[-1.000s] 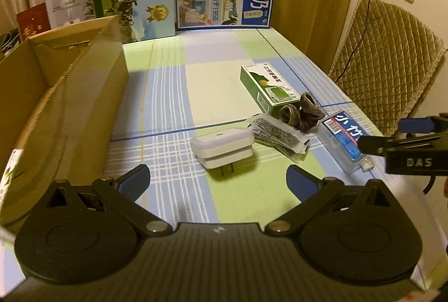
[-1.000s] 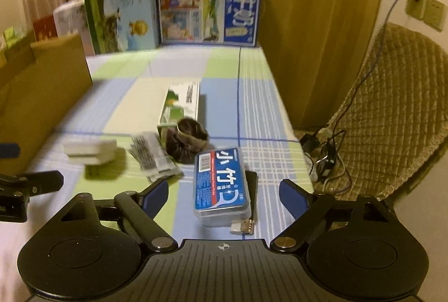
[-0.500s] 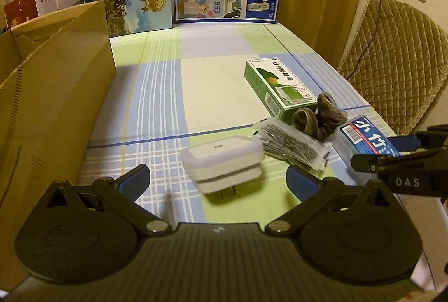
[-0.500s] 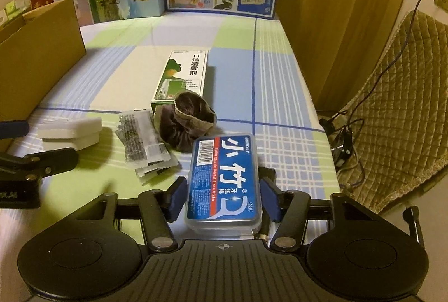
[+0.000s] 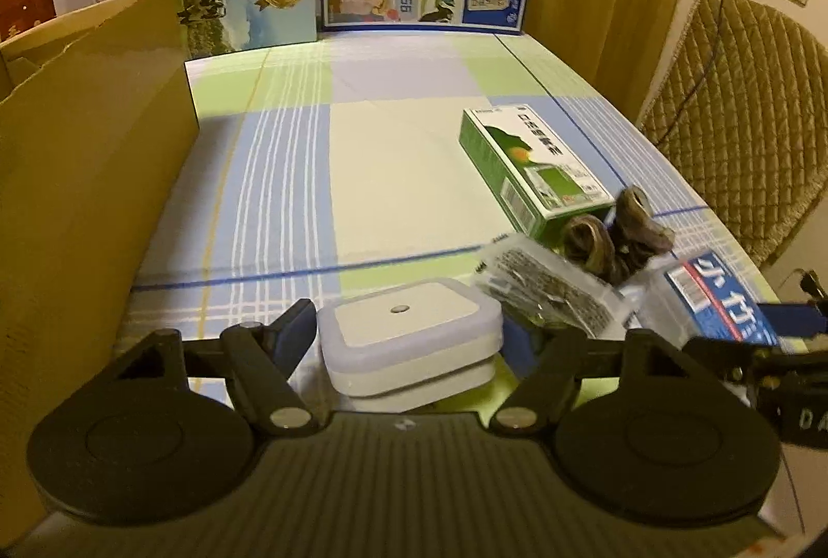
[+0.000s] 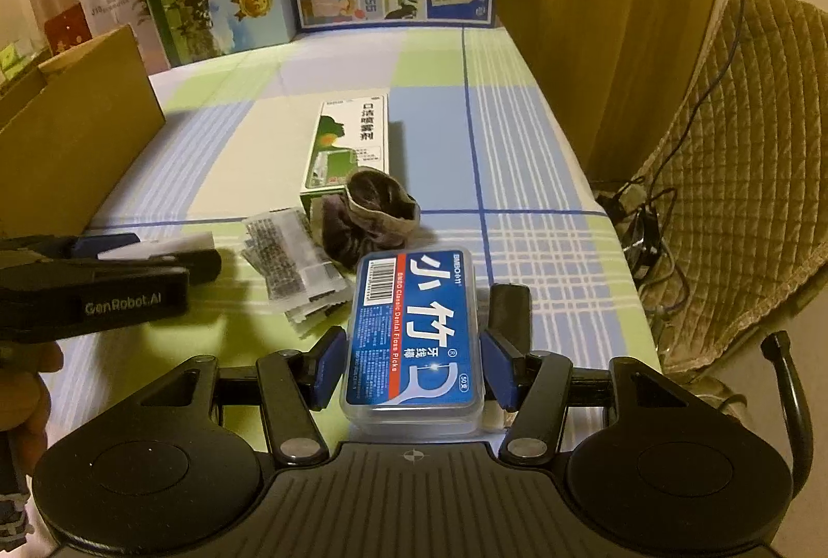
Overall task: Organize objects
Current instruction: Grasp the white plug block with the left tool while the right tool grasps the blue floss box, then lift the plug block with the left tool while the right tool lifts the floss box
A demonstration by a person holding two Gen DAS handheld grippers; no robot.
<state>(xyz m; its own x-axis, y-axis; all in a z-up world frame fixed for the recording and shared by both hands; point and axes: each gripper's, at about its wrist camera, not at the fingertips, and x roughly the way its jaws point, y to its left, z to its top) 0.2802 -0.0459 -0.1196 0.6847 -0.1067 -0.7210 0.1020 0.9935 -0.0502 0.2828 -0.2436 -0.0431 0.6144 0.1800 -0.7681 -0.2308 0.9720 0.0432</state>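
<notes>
L tongs (image 5: 409,340) pinch white plug (image 5: 409,340) | R tongs (image 6: 414,366) pinch floss box (image 6: 414,335) | carton (image 5: 77,195) (inside unseen)

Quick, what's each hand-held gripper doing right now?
Left hand-held gripper: closed on the white plug-in night light.
Right hand-held gripper: closed on the floss pick box.

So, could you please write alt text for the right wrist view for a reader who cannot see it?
The right gripper is closed on a clear box of dental floss picks with a blue label, on a checked tablecloth. Beyond it lie a dark scrunchie, a green carton and a printed sachet; the left gripper enters at left.
</notes>
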